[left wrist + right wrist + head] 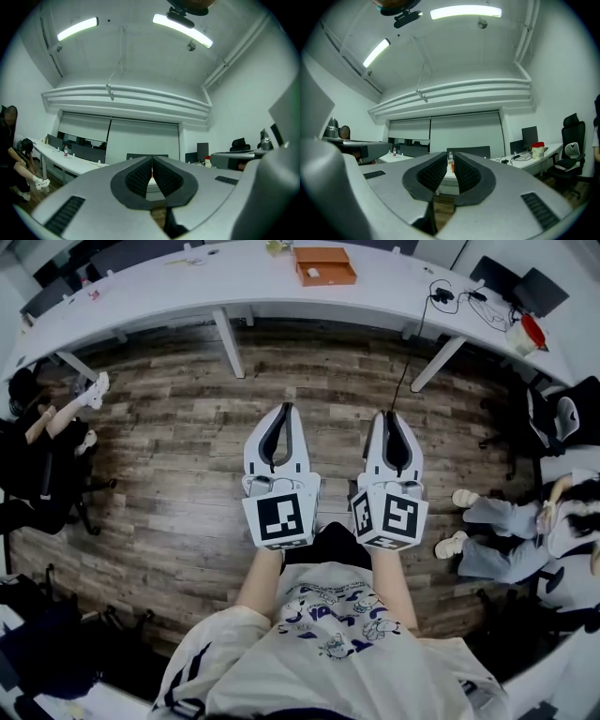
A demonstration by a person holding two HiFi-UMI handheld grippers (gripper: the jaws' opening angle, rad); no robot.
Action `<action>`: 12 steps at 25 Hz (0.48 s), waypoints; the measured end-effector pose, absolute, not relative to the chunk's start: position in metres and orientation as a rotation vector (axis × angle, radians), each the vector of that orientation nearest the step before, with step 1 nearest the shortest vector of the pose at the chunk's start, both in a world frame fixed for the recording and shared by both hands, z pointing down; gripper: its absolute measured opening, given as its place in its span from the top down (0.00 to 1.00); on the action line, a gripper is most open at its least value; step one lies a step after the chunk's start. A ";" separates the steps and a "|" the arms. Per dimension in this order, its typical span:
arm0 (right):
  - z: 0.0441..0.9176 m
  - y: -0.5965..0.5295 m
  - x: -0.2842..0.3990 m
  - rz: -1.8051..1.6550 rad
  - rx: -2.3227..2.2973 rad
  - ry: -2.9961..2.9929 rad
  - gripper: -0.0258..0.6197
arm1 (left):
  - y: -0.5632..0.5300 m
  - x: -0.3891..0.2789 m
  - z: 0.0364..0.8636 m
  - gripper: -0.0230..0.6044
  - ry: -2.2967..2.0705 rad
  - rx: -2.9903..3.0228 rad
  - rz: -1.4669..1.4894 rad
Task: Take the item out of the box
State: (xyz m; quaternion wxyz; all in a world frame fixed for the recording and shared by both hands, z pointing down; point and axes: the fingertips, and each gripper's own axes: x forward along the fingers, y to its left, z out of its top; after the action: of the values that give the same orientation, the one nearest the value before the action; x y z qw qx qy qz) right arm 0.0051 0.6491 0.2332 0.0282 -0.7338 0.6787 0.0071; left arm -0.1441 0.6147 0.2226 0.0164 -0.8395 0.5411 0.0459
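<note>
An orange cardboard box (323,265) lies on the long white table (187,282) at the far side of the head view. Its lid looks shut, so the item inside is hidden. My left gripper (284,411) and right gripper (390,416) are held side by side, level, over the wooden floor and well short of the table. Both point toward the table. In the left gripper view the jaws (152,161) meet at the tips with nothing between them. In the right gripper view the jaws (451,161) are also shut and empty, and a sliver of orange shows far beyond them.
White table legs (229,341) slant down ahead of the grippers. A seated person (42,442) is at the left, and another seated person (525,526) with an office chair (553,418) at the right. Cables (450,294) and a red-lidded container (530,331) sit on the table's right end.
</note>
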 end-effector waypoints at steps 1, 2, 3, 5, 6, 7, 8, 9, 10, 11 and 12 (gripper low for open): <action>0.234 0.647 0.005 0.014 -2.268 2.093 0.87 | 0.612 -0.146 0.223 0.93 1.686 -2.611 0.141; 0.235 0.644 0.004 0.006 -2.269 2.092 0.87 | 0.610 -0.147 0.223 0.93 1.690 -2.611 0.149; 0.236 0.642 0.003 0.002 -2.269 2.093 0.87 | 0.607 -0.148 0.223 0.93 1.696 -2.610 0.158; 0.237 0.637 0.004 0.001 -2.268 2.094 0.87 | 0.601 -0.149 0.225 0.93 1.704 -2.608 0.167; 0.238 0.634 0.005 0.001 -2.268 2.094 0.87 | 0.598 -0.148 0.225 0.93 1.708 -2.608 0.175; 0.239 0.630 0.006 -0.001 -2.267 2.095 0.87 | 0.595 -0.147 0.226 0.93 1.710 -2.608 0.173; 0.239 0.627 0.008 -0.003 -2.267 2.095 0.87 | 0.591 -0.146 0.227 0.93 1.711 -2.609 0.165; 0.240 0.622 0.010 -0.007 -2.267 2.094 0.86 | 0.588 -0.144 0.228 0.93 1.713 -2.610 0.165; 0.241 0.618 0.013 -0.011 -2.266 2.093 0.87 | 0.583 -0.142 0.228 0.93 1.719 -2.609 0.177; 0.241 0.612 0.015 -0.015 -2.264 2.092 0.87 | 0.578 -0.139 0.228 0.93 1.724 -2.609 0.185; 0.242 0.607 0.018 -0.018 -2.262 2.093 0.87 | 0.573 -0.137 0.229 0.93 1.725 -2.607 0.177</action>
State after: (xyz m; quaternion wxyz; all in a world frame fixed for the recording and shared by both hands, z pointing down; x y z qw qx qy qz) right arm 0.0178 0.6065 0.2422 0.0298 -0.7336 0.6789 -0.0057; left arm -0.1371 0.5729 0.2287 0.0055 -0.8327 0.5509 0.0566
